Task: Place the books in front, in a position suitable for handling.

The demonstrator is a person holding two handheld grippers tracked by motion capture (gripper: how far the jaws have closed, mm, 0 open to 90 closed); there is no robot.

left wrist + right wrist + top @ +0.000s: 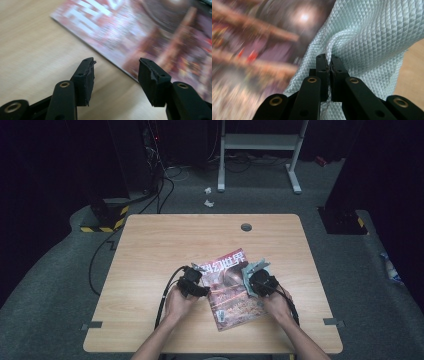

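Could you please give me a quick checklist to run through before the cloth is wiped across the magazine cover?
1. Right gripper shut on the cloth: ok.
2. Cloth over the magazine: ok, at its right edge.
3. Left gripper open, holding nothing: ok.
4. Left gripper steadying the magazine: not ok; its jaws stand at the edge, apart from it.
5. Magazine lying flat on the table: ok.
6. Firmness of the cloth grip: cannot tell.
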